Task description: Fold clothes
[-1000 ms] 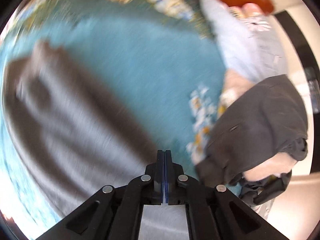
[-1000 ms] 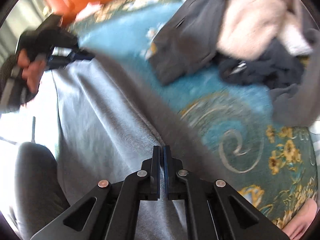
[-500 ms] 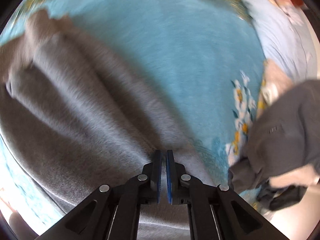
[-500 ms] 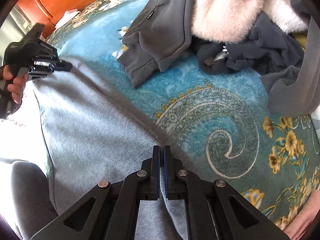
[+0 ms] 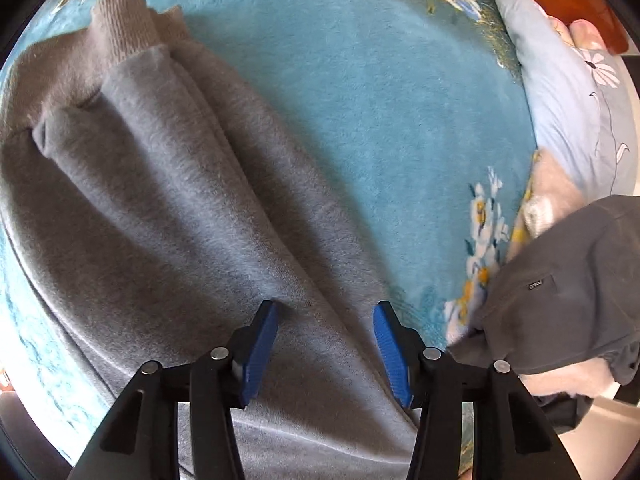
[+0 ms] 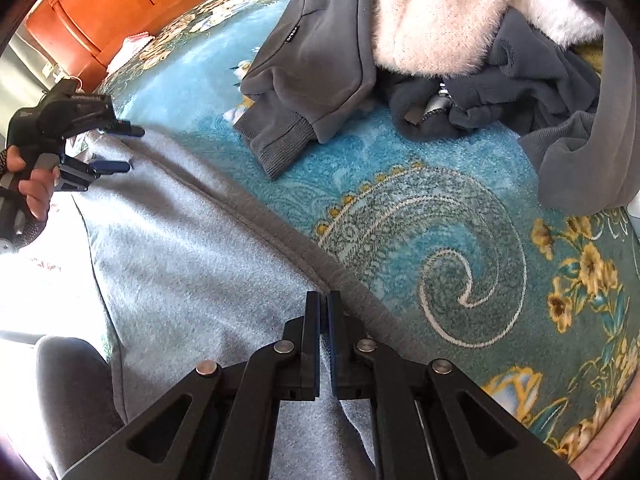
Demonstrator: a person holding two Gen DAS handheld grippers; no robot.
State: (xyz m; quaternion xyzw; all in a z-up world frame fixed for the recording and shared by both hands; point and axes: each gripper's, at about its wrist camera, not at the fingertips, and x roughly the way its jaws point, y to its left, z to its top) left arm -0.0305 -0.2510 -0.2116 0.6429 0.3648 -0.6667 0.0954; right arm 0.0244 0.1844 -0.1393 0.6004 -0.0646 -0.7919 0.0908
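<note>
A light grey sweatshirt (image 5: 168, 208) lies spread on the teal blanket (image 5: 360, 100), its ribbed cuff (image 5: 124, 28) at the upper left. My left gripper (image 5: 326, 306) hovers just over the cloth. Its jaws are opening, and a fold lies between the blue pads (image 5: 260, 344) without being pressed. The right wrist view shows the same left gripper (image 6: 130, 150) open at the sweatshirt's far corner, held by a hand (image 6: 36, 188). My right gripper (image 6: 324, 296) is shut on the sweatshirt's (image 6: 192, 248) darker hem band (image 6: 280, 240) at its near corner.
A pile of clothes lies to the right: a dark grey hoodie (image 6: 312, 60), a pink fluffy garment (image 6: 432, 16), a navy fleece (image 6: 520, 88) and another grey piece (image 6: 592, 160). An orange wooden headboard (image 6: 120, 8) and a pale floral pillow (image 5: 568, 92) border the bed.
The left gripper sank toward the bed and its jaws went from shut to open, letting go of the sweatshirt, which now lies flat. The right gripper stayed shut on the hem.
</note>
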